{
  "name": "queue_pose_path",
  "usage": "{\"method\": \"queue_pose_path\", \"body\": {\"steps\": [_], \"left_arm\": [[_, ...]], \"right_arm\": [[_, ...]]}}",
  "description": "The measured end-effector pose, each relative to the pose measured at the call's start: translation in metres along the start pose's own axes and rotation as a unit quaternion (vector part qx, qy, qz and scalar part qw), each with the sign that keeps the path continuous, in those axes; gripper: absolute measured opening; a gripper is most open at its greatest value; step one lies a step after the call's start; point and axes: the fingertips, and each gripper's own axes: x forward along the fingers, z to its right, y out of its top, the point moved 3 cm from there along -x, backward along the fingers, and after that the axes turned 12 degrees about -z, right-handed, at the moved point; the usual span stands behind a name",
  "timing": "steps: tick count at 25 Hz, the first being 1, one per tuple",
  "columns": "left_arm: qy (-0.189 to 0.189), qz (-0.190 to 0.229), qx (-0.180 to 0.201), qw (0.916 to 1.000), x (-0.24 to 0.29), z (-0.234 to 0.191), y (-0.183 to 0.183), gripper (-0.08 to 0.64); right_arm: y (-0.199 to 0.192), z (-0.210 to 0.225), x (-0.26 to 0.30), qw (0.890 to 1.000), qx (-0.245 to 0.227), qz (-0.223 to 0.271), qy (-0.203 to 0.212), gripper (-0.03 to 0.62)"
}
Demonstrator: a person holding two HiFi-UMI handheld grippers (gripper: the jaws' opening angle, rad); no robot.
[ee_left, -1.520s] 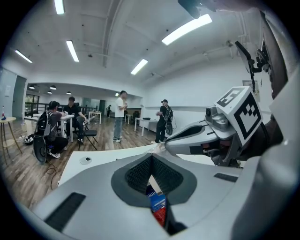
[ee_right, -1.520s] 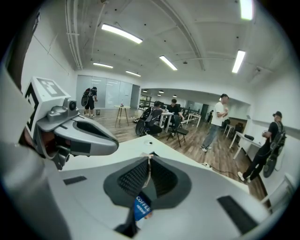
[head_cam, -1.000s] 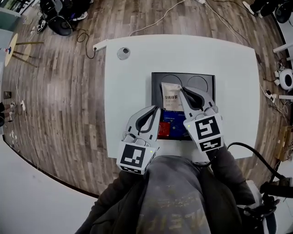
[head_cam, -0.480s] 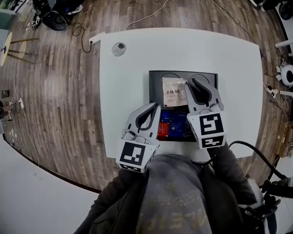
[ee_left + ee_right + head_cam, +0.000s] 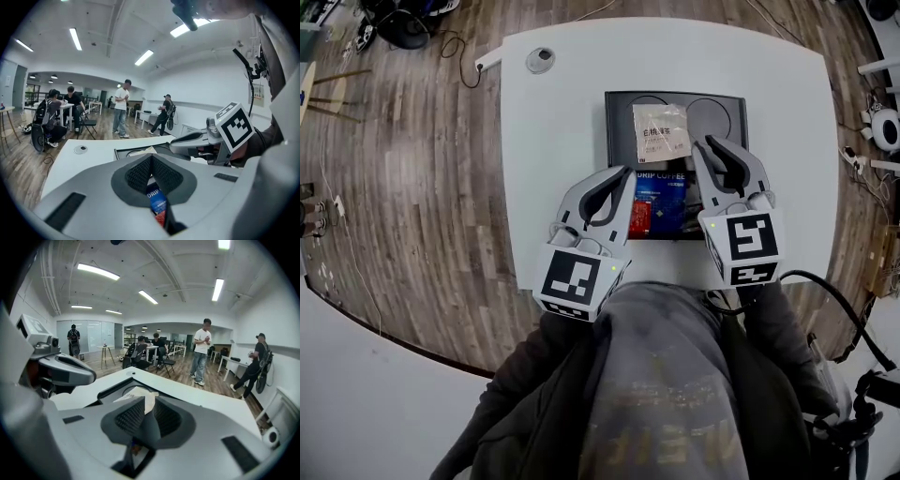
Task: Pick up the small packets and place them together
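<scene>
A black tray (image 5: 620,141) on the white table holds three packets. A white packet (image 5: 661,131) lies at its far middle, also seen in the right gripper view (image 5: 140,393). Nearer me lie a blue drip coffee packet (image 5: 662,197) and, at its left, a red packet (image 5: 640,218). My right gripper (image 5: 713,146) hovers over the tray's right side, just short of the white packet. Its jaws have just been opening and now stand slightly open (image 5: 149,401) with nothing between them. My left gripper (image 5: 624,172) is shut and empty (image 5: 151,159) above the blue packet's left edge.
A round grey disc (image 5: 540,60) is set into the table's far left corner, and a white power strip (image 5: 487,64) hangs at that edge. The table edge runs close to my body. Several people stand and sit across the room (image 5: 121,108).
My right gripper has let go of the white packet and drawn back toward me; the packet now lies flat on the tray's far part. The left gripper has stayed put.
</scene>
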Motion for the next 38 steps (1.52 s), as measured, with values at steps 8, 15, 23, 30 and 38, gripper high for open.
{"method": "queue_pose_path", "body": {"steps": [8,15,23,30,38], "left_arm": [[-0.01,0.001,-0.004,0.9999,-0.021,0.016,-0.022,-0.003],[0.011,-0.004,-0.014,0.9998,-0.038,0.004,-0.032,-0.003],[0.027,-0.016,-0.031,0.999,-0.035,-0.007,-0.042,-0.003],[0.03,-0.029,-0.042,0.9982,-0.029,-0.011,-0.049,-0.003],[0.028,-0.03,-0.047,0.9981,-0.028,-0.012,-0.05,-0.003]], "right_arm": [[-0.055,-0.072,-0.005,0.989,-0.047,-0.073,0.118,0.067],[-0.073,-0.108,0.014,0.972,-0.076,-0.125,0.184,0.067],[-0.082,-0.117,0.033,0.96,-0.092,-0.152,0.215,0.067],[-0.097,-0.122,0.046,0.949,-0.147,-0.19,0.202,0.077],[-0.096,-0.122,0.048,0.941,-0.17,-0.204,0.21,0.005]]}}
